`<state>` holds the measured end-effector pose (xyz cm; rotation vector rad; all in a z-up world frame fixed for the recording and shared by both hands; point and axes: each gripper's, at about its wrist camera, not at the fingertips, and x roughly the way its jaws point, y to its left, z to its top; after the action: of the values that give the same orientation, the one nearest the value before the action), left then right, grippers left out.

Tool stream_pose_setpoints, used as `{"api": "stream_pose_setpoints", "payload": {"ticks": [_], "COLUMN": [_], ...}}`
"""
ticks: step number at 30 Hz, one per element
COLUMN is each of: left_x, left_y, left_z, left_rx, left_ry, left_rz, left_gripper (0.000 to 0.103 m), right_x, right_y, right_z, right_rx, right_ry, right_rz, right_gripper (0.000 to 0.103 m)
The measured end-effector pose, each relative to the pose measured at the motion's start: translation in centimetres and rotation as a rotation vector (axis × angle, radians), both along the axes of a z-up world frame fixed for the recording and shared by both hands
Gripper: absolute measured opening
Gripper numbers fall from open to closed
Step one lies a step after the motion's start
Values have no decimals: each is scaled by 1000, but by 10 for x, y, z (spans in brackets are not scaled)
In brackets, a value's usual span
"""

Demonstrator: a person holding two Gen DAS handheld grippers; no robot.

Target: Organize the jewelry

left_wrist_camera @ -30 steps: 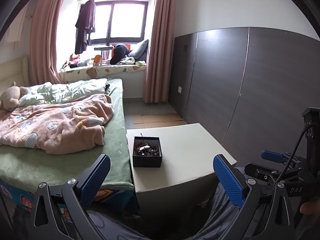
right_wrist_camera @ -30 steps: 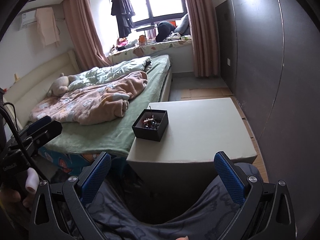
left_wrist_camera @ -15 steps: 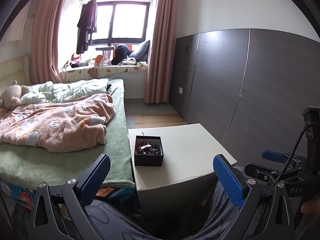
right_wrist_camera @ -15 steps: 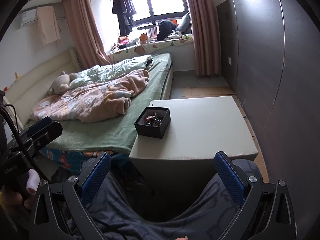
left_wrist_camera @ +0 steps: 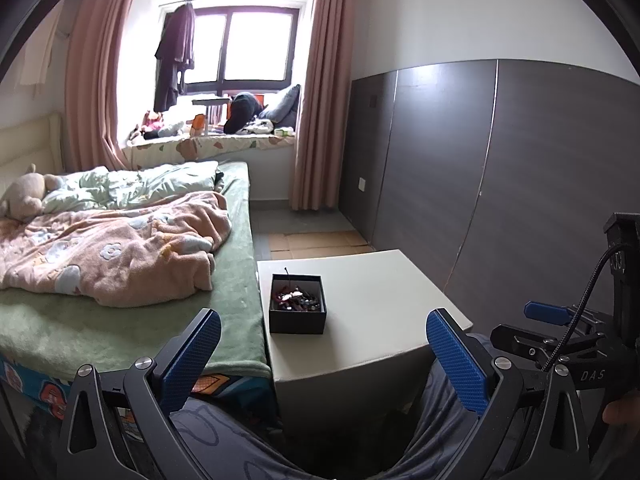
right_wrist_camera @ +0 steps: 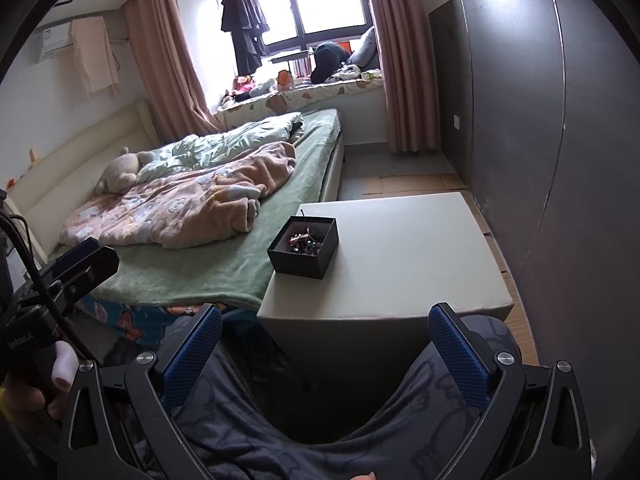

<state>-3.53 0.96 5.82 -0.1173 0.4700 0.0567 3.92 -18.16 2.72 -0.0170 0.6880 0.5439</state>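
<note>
where jewelry (left_wrist_camera: 296, 299) tangles, square matte black box (left_wrist_camera: 297, 309)

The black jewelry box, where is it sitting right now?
The black jewelry box sits open on the white table, near the table's left edge beside the bed. Both views show it ahead of the open grippers, untouched.

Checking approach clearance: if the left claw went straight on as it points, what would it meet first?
Probably the black jewelry box on the white table; it lies centred ahead of the open left claw. Depth is unclear.
</note>
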Motion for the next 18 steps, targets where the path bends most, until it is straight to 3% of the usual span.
{"api": "stream_pose_setpoints", "payload": {"ticks": [18], "left_x": [-10], "left_y": [-5], "left_z": [4], "left_rx": [19], "left_ry": [-8], "left_rz": [-9], "left_gripper": [103], "right_x": [-8], "right_y": [-4], "right_z": [5], "right_rx": [1], "right_ry": [-9], "right_rz": [-11], "right_gripper": [103]}}
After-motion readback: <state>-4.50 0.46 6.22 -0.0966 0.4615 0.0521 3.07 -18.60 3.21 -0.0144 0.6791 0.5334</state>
